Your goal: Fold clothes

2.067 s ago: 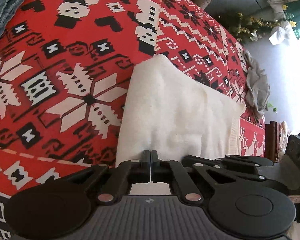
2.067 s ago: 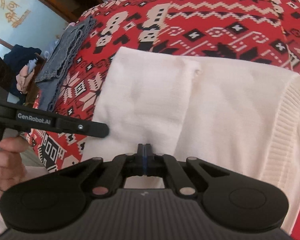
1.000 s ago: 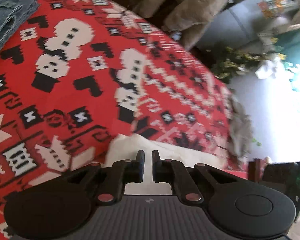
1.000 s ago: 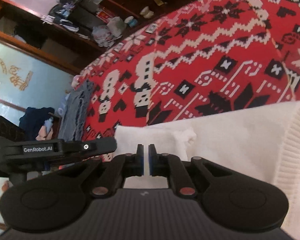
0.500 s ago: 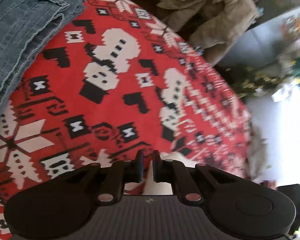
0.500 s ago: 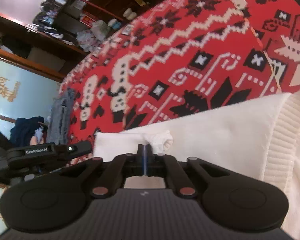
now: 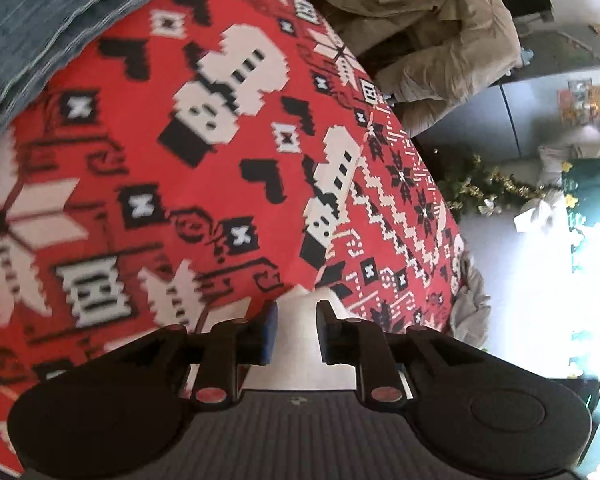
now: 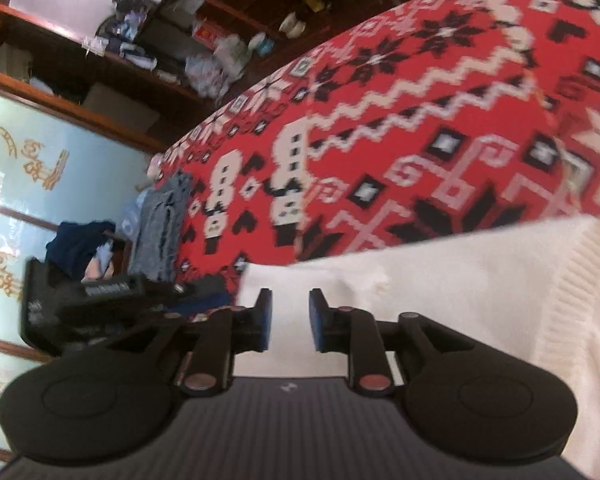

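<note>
A cream knit sweater [image 8: 460, 300] lies folded on the red patterned blanket [image 8: 420, 120]. My right gripper [image 8: 290, 320] hangs just over the sweater's near left part; its jaws are opening and the fabric lies under the gap, not pinched. In the left wrist view only a small peak of the sweater [image 7: 300, 360] shows. It sits between the parting blue pads of my left gripper [image 7: 296, 330], whose jaws are opening too, with the pads off the cloth. The left gripper's black body [image 8: 100, 300] also appears at the left of the right wrist view.
Folded blue jeans [image 7: 40, 20] lie at the blanket's far left, seen also as jeans [image 8: 160, 224]. A beige coat [image 7: 440, 40] is heaped beyond the blanket [image 7: 180, 200]. A grey cloth [image 7: 470, 304] hangs at its right edge. Cluttered shelves [image 8: 180, 40] stand behind.
Both grippers held the sweater's edge pinched and carried it across the blanket. Now both pairs of jaws have parted and the fabric is let go.
</note>
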`<control>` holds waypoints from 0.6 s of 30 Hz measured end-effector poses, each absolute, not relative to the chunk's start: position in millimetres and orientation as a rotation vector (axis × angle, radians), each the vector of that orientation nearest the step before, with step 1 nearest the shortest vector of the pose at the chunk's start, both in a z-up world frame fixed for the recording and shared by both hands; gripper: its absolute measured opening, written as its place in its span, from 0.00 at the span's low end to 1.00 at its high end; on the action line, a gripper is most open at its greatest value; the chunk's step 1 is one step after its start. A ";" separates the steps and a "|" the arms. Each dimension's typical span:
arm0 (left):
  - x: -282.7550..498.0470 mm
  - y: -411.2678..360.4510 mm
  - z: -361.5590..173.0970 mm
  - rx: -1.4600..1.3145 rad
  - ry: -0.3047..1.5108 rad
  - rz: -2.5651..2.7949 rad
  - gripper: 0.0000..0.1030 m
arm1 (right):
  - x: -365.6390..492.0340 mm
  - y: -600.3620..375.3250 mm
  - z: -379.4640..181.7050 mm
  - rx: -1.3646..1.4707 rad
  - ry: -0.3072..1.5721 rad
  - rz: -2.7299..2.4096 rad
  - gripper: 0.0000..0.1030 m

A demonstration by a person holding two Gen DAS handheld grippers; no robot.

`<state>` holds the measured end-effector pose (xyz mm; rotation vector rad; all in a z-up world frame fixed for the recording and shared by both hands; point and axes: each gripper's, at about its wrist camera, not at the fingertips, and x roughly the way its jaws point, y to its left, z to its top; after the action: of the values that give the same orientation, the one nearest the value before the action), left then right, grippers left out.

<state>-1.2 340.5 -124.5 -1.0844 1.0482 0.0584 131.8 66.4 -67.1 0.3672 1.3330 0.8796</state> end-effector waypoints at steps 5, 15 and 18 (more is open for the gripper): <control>-14.7 346.9 -130.7 -1.173 1.042 0.055 0.28 | 164.8 136.0 -44.3 0.210 1.469 0.879 0.32; -15.5 356.7 -144.3 -1.211 1.056 -0.044 0.27 | 186.4 268.5 -76.7 -0.319 1.778 0.766 0.35; -12.3 351.6 -147.4 -1.184 1.065 -0.052 0.27 | 183.7 282.6 -89.9 -0.396 1.848 0.750 0.35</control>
<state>-12.3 351.6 -147.4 -1.1837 1.0645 -0.0520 183.7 282.6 -89.9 -0.3959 1.8480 0.7500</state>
